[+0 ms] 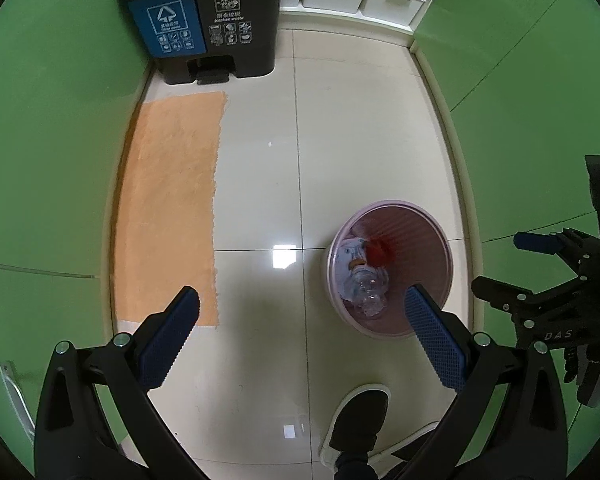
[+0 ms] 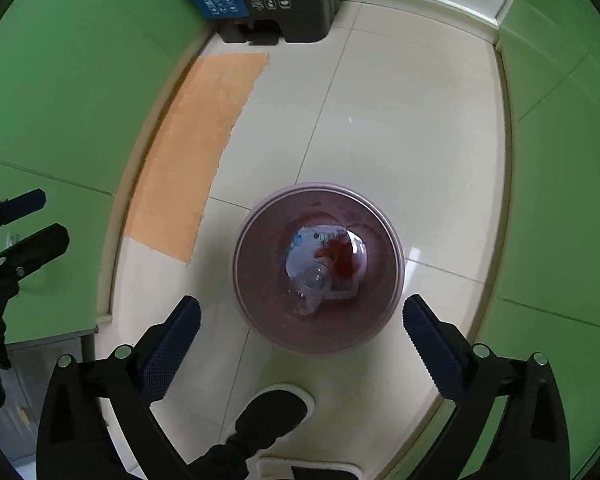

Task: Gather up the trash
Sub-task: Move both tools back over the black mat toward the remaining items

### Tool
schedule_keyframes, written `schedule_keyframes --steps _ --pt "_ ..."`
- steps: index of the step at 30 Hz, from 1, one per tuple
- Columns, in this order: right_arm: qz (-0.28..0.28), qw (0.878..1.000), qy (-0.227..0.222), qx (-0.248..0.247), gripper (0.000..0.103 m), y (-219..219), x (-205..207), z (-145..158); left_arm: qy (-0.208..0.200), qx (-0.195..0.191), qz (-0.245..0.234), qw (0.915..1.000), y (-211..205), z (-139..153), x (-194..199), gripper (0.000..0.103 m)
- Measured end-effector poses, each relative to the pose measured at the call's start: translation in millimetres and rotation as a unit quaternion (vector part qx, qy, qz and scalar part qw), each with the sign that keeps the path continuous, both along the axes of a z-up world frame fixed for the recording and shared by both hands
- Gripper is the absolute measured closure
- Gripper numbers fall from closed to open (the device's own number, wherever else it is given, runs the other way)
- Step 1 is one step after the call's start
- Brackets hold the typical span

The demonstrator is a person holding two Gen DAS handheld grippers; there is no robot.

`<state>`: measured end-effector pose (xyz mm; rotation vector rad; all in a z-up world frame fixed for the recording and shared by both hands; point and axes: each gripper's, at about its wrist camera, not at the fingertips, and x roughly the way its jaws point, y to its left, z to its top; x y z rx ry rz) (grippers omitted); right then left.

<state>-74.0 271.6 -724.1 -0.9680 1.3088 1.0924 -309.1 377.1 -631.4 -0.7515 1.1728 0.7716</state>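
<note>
Both tongs empty above the bin, trash already inside

Right tongs (image 2: 302, 320) and left tongs (image 1: 302, 320) gape wide, gripping nothing; a bottle (image 2: 312, 284) and wrappers (image 2: 320, 244) lie in the pink bin (image 2: 260, 320). The floor (image 1: 360, 140) shows no more litter, so collecting looks nearly done.

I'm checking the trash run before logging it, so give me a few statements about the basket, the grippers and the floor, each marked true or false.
1. A clear plastic bottle lies inside the pink wastebasket. True.
2. The right gripper is shut on the bottle. False: its jaws stand wide open, holding nothing, above the basket.
3. The orange mat lies along the green wall, in front of the black two-compartment bin. True.
4. The left gripper holds a piece of trash. False: it is open and holds nothing.
5. The wastebasket sits on the mat. False: it stands on bare tile.
</note>
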Motion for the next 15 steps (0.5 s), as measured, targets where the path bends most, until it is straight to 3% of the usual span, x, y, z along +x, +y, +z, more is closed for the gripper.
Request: schedule_keyframes --steps 4,8,11,15 --pt "-0.005 1.0 -0.002 0.006 0.006 -8 0 26 -0.004 0.005 -0.009 0.9999 -7 25 7 0.003" --pt "-0.024 0.999 -0.005 0.023 0.006 -19 2 81 -0.013 0.012 -0.019 0.9997 -18 73 17 0.003" --pt "-0.037 0.998 -0.012 0.04 0.006 -33 4 137 -0.022 0.017 -0.026 0.9993 -27 116 25 0.003" --pt "-0.063 0.995 -0.025 0.074 0.006 -56 6 234 -0.04 0.029 -0.047 0.9977 -45 197 38 0.003"
